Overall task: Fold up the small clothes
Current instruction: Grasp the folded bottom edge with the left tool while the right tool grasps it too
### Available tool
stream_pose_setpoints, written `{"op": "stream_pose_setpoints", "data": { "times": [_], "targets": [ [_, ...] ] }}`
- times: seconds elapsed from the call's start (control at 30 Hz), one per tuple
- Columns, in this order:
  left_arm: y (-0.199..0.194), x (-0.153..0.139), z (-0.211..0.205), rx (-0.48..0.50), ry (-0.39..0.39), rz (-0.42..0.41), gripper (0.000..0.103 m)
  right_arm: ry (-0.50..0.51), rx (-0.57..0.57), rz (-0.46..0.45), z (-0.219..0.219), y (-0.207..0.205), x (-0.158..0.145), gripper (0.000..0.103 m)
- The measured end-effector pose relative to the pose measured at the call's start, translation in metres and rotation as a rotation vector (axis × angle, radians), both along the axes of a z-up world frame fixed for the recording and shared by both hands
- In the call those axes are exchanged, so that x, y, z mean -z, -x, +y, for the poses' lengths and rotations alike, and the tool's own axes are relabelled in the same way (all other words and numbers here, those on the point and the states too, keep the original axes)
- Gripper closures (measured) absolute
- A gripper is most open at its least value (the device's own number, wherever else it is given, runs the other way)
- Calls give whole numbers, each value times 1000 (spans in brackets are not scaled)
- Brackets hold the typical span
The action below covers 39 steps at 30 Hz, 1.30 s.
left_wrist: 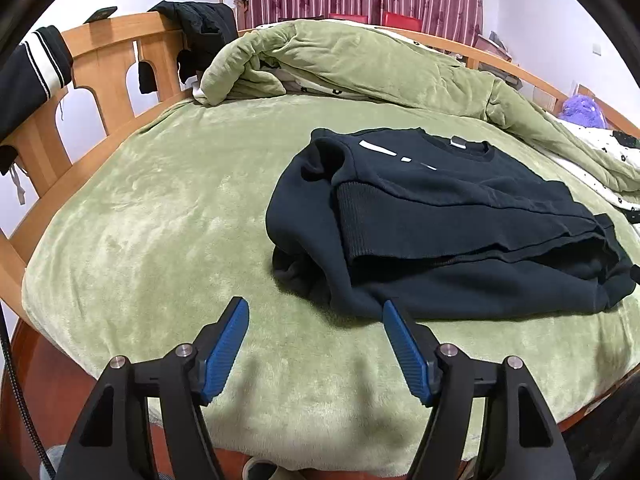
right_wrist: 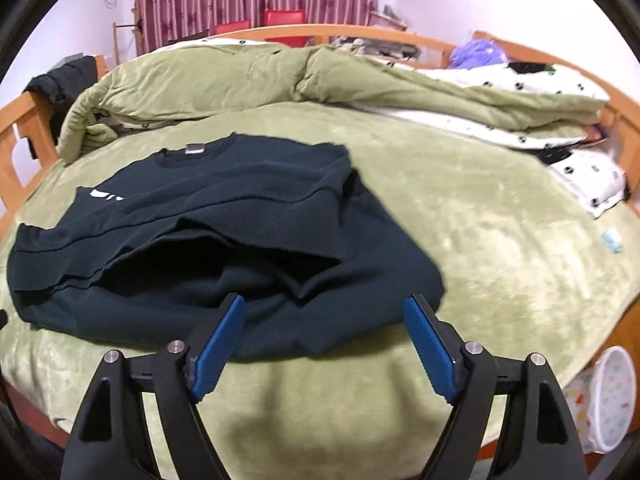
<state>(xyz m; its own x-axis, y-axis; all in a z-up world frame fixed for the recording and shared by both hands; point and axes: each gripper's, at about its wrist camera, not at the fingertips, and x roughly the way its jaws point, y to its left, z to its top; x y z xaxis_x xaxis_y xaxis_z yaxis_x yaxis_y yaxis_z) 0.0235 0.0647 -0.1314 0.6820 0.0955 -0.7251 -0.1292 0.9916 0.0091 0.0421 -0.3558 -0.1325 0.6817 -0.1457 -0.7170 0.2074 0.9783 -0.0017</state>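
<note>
Dark sweatshirt (left_wrist: 460,216) lies folded, perhaps unevenly; left claw (left_wrist: 316,312) and right claw (right_wrist: 325,310) gape empty.

Both tools look alike — the left gripper (left_wrist: 316,312) and the right gripper (right_wrist: 325,310) each carry two matte black angular arms with triangular cut-outs. Ribbed blue pads (left_wrist: 224,350) line the inner finger faces. Round silver screws (left_wrist: 183,350) cap the pivots, and a braided black cable (left_wrist: 14,380) runs past at nine o'clock.
</note>
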Motion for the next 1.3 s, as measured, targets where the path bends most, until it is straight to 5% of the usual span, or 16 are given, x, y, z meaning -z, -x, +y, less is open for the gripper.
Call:
{"op": "stream_pose_setpoints", "data": {
  "times": [0.23, 0.5, 0.73, 1.17, 1.3],
  "targets": [
    [0, -13, 0, 4, 7, -39, 27, 51, -15, -73, 1, 10, -21, 16],
    [-18, -1, 3, 60, 120, -1, 29, -83, -148, -61, 0, -1, -17, 16],
    [-45, 12, -2, 80, 169, 44, 47, -115, -139, 22, -3, -21, 4, 43],
    [-96, 21, 0, 62, 219, 68, 65, -159, -105, 91, -9, -69, 29, 46],
    [-109, 12, 6, 49, 241, 33, 80, -186, -133, 68, -4, -84, 22, 63]
  ]
}}
